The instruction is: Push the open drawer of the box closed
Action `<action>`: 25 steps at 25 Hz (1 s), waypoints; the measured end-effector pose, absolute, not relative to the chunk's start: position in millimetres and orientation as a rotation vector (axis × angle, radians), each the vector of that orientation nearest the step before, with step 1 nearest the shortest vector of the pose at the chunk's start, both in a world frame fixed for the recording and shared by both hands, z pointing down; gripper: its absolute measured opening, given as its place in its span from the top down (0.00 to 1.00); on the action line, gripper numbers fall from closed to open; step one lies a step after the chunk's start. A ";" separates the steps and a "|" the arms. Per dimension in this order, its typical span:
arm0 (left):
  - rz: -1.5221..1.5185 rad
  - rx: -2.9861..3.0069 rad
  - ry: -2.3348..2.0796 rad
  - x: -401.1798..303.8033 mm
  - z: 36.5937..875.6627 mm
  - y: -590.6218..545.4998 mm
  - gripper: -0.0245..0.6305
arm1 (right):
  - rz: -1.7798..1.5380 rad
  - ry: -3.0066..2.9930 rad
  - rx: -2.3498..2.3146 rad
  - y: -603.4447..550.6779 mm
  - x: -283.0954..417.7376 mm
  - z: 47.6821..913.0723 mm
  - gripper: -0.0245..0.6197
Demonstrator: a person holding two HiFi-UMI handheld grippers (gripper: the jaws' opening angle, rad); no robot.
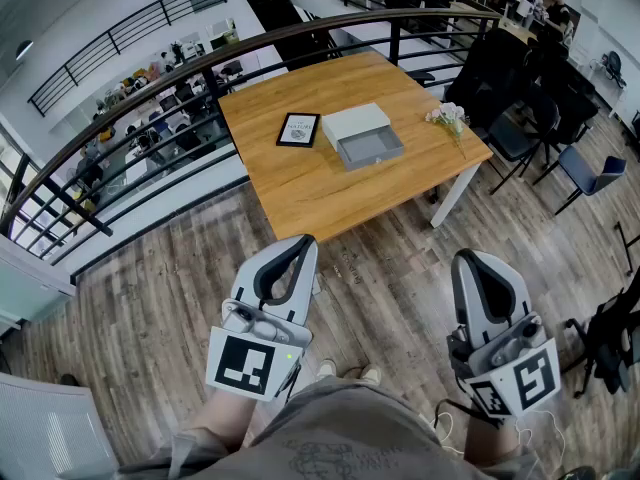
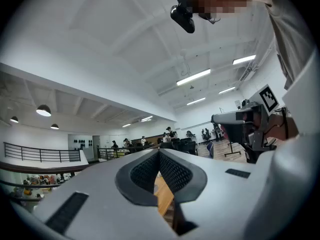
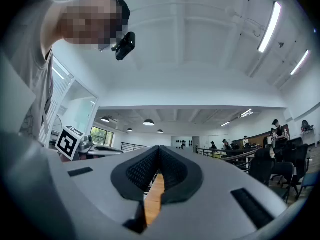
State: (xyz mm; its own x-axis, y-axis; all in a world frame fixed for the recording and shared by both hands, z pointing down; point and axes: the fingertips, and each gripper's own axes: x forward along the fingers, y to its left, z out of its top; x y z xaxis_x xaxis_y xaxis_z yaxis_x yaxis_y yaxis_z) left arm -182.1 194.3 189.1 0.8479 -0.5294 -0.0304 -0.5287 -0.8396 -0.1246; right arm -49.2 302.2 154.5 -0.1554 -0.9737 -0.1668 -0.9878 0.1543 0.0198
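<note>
A white box [image 1: 353,124] lies on the wooden table [image 1: 300,193] far ahead, with its grey drawer [image 1: 370,147] pulled out toward me. My left gripper [image 1: 305,240] and right gripper [image 1: 468,258] hang low over the plank floor, well short of the table. Both point level toward the table with their jaws pressed together and nothing between them. In the left gripper view the left gripper [image 2: 159,151] has its tips touching. The right gripper view shows the right gripper [image 3: 159,148] the same, with a strip of table seen through the gap below the tips.
A black framed card [image 1: 298,129] lies left of the box and a small bunch of flowers [image 1: 447,118] sits near the table's right corner. A curved black railing [image 1: 130,108] runs behind the table. Dark chairs [image 1: 515,133] stand to the right.
</note>
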 end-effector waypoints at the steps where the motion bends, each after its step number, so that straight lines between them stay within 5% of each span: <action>1: -0.014 -2.893 0.837 -180.8 187.9 194.3 0.94 | 0.174 2.285 -1.953 302.5 -45.6 152.4 0.91; 21: -0.092 -2.864 0.883 -126.5 193.7 217.9 0.94 | 0.102 2.261 -1.961 321.7 24.1 169.9 0.91; 23: -0.088 -2.848 0.881 -122.2 194.8 219.0 0.94 | 0.115 2.238 -1.975 325.3 33.0 168.5 0.63; 25: -0.089 -2.830 0.879 -120.0 196.7 219.7 0.94 | 0.116 2.240 -1.976 328.2 37.9 170.1 0.62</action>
State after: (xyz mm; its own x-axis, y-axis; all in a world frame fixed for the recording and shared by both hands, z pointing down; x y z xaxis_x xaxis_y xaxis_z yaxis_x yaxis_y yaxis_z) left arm -120.0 219.7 196.7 0.8237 -0.5670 0.0044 -0.5565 -0.8099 -0.1857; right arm 37.9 328.2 170.1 -0.1198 -0.9790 -0.1650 -0.9908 0.1284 -0.0424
